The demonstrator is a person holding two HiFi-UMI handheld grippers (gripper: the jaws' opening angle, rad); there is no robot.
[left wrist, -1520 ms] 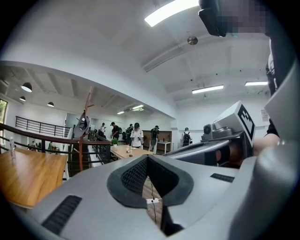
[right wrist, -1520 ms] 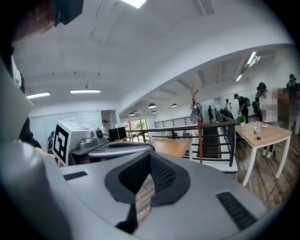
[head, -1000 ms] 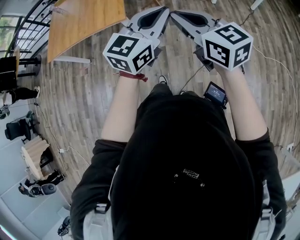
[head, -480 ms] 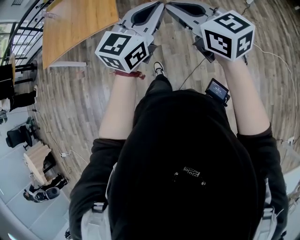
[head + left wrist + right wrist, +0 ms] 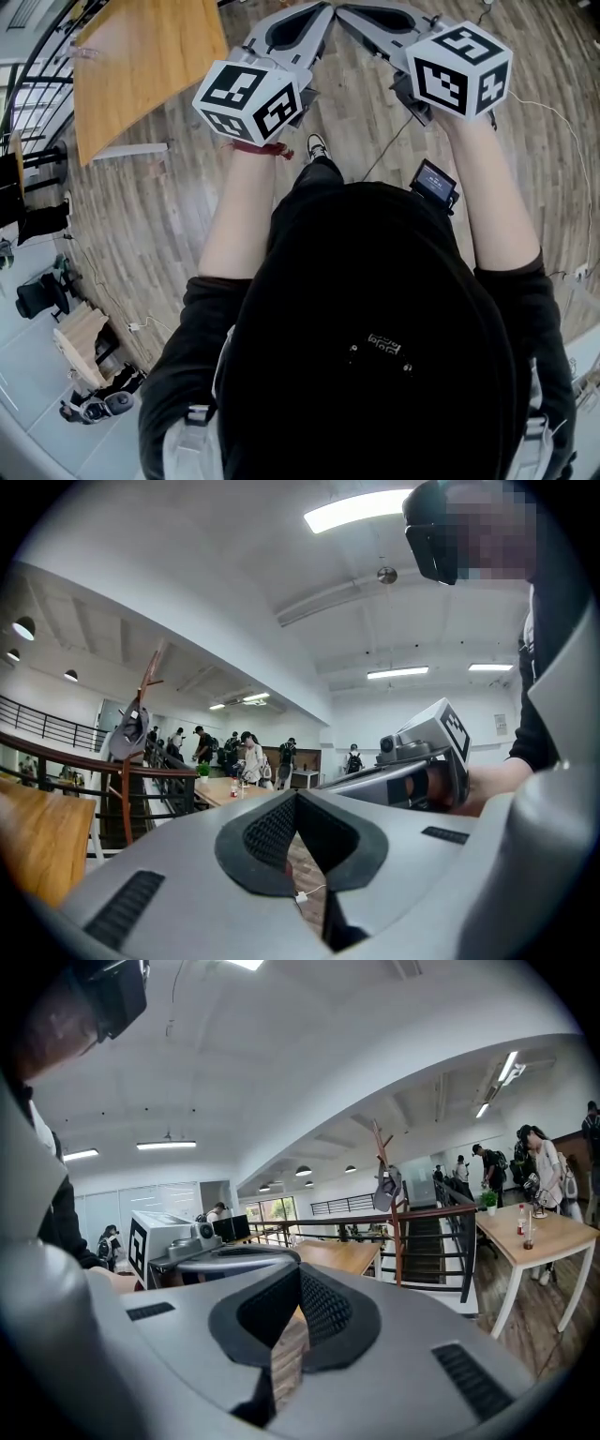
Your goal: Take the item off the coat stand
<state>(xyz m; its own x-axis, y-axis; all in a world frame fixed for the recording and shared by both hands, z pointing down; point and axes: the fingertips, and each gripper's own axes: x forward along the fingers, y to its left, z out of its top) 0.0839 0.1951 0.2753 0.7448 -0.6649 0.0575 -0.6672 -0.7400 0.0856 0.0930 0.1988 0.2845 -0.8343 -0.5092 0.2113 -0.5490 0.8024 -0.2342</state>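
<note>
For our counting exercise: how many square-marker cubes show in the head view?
2. One cube sits on the left gripper, upper left; the other cube on the right gripper, upper right. Nothing suggests a hidden third.

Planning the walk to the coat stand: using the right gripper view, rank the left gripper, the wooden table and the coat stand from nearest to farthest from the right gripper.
1. Left gripper: close alongside at the left, jaws shut.
2. Wooden table: just beyond the jaws, near centre.
3. Coat stand: farthest, right of centre at the railing, with a grey cap hanging on it.
</note>
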